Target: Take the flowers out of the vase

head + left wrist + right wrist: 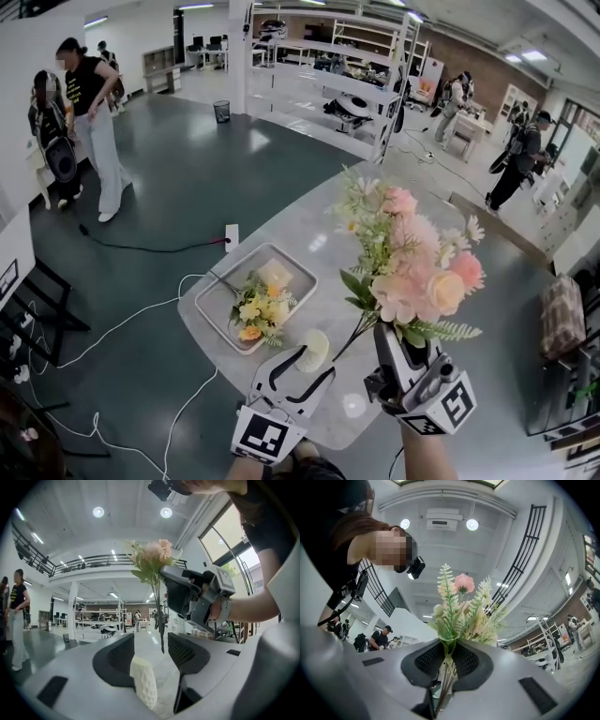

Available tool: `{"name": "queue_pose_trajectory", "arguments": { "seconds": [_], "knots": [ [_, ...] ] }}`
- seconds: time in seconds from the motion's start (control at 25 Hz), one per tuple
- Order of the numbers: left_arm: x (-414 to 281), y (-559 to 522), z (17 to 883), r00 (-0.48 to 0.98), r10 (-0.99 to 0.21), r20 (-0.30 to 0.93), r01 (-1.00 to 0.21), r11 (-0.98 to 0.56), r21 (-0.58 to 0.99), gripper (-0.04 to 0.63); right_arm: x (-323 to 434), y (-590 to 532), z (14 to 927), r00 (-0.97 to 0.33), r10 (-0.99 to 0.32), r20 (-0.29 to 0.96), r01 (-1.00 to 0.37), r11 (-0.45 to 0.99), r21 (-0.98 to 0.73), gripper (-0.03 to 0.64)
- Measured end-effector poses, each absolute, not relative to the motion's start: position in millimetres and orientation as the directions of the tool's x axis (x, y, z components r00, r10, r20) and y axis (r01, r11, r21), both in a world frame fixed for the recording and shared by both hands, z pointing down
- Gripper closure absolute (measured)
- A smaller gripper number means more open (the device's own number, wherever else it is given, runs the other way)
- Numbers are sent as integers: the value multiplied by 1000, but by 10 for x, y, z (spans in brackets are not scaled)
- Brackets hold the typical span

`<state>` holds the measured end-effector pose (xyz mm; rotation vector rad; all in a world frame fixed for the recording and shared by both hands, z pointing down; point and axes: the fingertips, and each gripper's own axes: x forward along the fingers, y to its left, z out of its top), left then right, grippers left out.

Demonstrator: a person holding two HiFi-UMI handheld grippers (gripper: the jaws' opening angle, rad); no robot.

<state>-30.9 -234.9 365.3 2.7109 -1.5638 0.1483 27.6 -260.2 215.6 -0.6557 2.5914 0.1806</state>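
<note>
My right gripper is shut on the stems of a pink and white bouquet, held up above the table, clear of the vase. In the right gripper view the stems run between the closed jaws of that gripper. The small white textured vase stands near the table's front edge between the fingers of my left gripper. In the left gripper view the vase lies against the left jaw with a gap to the right jaw, so this gripper is open. The bouquet's stem ends hang free above it.
A grey tray on the pale round table holds a yellow bunch of flowers. A white power strip sits at the table's far edge, with cables on the floor to the left. Two people stand far left; shelving is behind.
</note>
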Motion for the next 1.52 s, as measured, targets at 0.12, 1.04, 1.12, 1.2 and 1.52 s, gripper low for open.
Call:
{"name": "queue_pose_trajectory", "arguments": {
  "seconds": [0.12, 1.04, 1.12, 1.2, 1.52],
  "knots": [
    [-362, -2331, 3585, 486, -871, 71, -872, -489, -31, 420, 273, -2569, 2154, -781, -424, -459, -479, 878, 5, 560],
    [-436, -1994, 3542, 487, -867, 107, -873, -485, 45, 577, 410, -2070, 2373, -783, -481, -394, -515, 857, -21, 560],
    [-445, -1962, 3565, 500, -858, 116, -866, -497, 53, 577, 425, -2038, 2401, -780, -492, -387, -523, 852, -28, 560],
    [-464, -1928, 3591, 507, -853, 122, -862, -503, 64, 577, 439, -2003, 2432, -778, -502, -378, -531, 847, -33, 560],
    [-426, -1643, 3709, 513, -849, 128, -858, -504, 92, 577, 575, -1711, 2592, -768, -528, -362, -554, 832, -39, 560]
  ]
}}
